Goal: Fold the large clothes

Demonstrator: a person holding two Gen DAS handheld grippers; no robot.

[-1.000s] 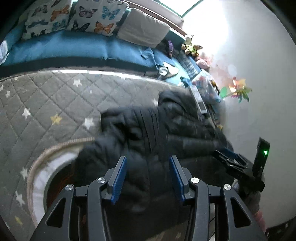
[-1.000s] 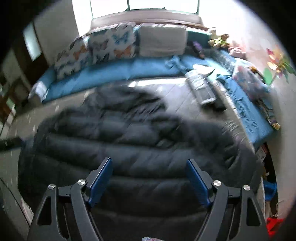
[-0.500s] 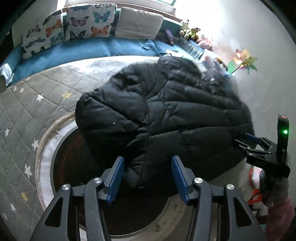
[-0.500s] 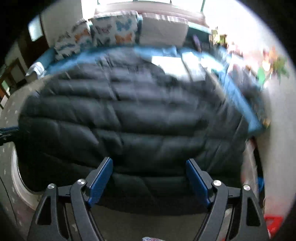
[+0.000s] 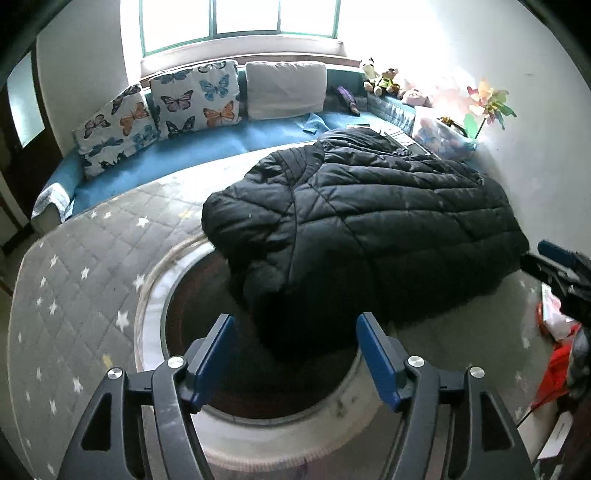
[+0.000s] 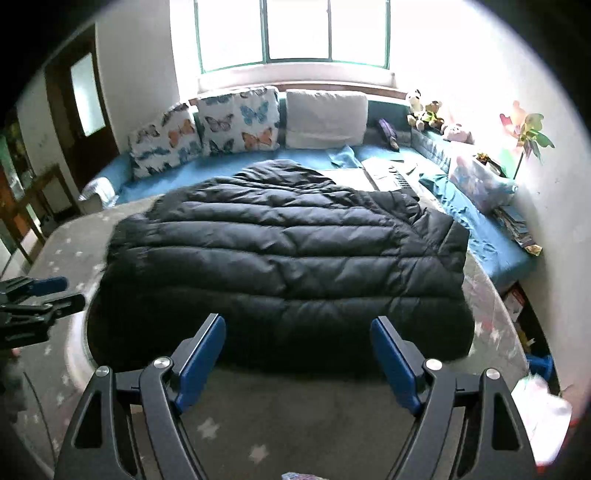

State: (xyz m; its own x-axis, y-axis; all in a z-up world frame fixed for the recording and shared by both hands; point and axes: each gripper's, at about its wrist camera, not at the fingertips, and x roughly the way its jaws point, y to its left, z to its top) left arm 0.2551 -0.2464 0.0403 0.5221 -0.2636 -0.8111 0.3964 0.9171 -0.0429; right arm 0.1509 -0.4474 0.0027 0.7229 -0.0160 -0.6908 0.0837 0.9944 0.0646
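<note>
Both tongs backed off jacket (image 5: 362, 221) | left (image 5: 297, 354) opening, empty | right (image 6: 299, 354) apart

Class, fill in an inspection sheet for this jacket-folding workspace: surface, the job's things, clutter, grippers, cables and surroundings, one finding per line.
Surface: grey quilted star mat with a round dark inset under the jacket's near edge.
Job's things: black puffer jacket lying spread on the mat, apart from both grippers.
Clutter: papers beyond the jacket; red and white items at the mat's right edge.
Grippers: left gripper jaws opening, nothing between them; right gripper open, empty.
Cables: nothing seen.
Surroundings: blue bench, butterfly cushions, window, soft toys, pinwheel.
</note>
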